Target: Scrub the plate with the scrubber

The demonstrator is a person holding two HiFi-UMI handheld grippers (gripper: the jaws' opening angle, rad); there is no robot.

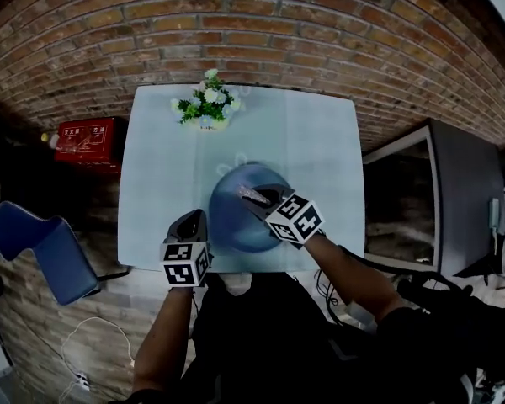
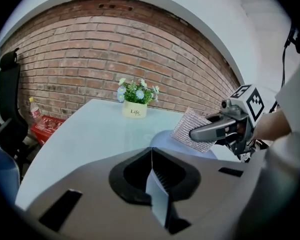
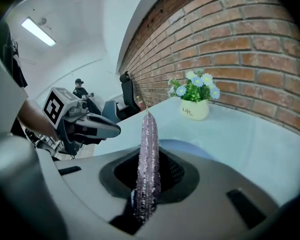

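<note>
Head view: blue plate (image 1: 232, 221) sits at the lower centre of the frame, on the near part of the pale tabletop (image 1: 156, 167). A potted flower bunch (image 1: 208, 108) stands at the far edge, well apart.

Left gripper (image 1: 198, 220): jaws clenched on a thin pale-blue edge, apparently the plate's near-left rim, steadying it.

Right gripper (image 1: 265, 199): jaws clamped on the glittery silver scrubber (image 3: 149, 149), seen edge-on in its own view. In the left gripper view the scrubber (image 2: 192, 129) hangs flat-faced over the plate (image 2: 162, 138). Whether they touch, I cannot tell.

Progress, as judged: both grips are made and the scrubber is brought over the dish. No suds or dirt can be made out, so how much is scrubbed is unclear. The rubbing itself looks largely ahead.
</note>
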